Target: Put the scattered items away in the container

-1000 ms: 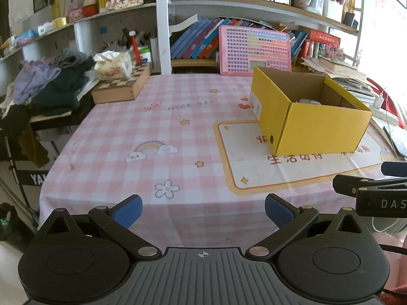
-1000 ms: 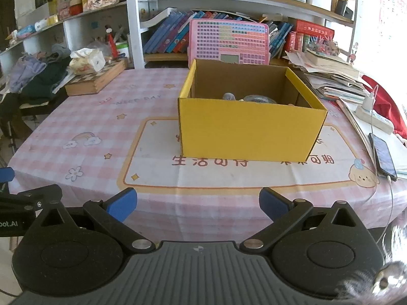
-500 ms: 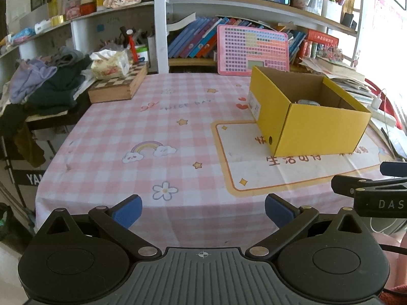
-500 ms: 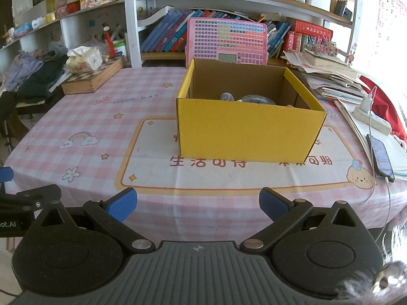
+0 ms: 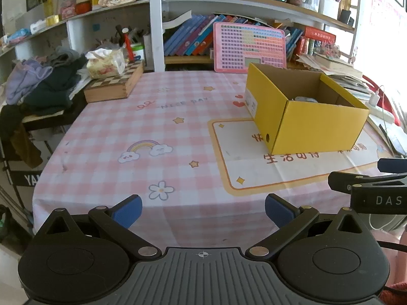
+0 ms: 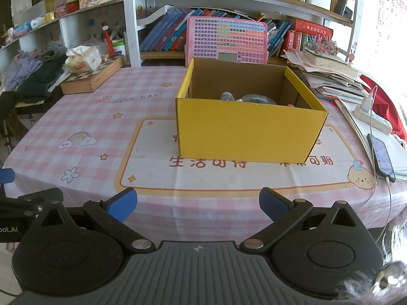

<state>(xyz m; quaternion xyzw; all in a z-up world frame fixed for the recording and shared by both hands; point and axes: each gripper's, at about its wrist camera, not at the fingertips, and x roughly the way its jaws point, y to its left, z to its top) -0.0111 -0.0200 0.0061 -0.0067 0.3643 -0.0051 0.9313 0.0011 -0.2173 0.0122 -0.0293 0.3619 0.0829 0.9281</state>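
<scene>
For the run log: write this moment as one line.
left claw open, empty | right claw open, empty | yellow box on tablecloth, items inside | both claws short of box

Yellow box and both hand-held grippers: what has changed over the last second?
Little. Both views shift slightly, as if both hand-held grippers drew back a bit from the table; nothing was taken hold of or let go. The left hand-held gripper and right hand-held gripper stay open and empty at the near table edge. The yellow box stays put on the tablecloth, items inside it.
</scene>
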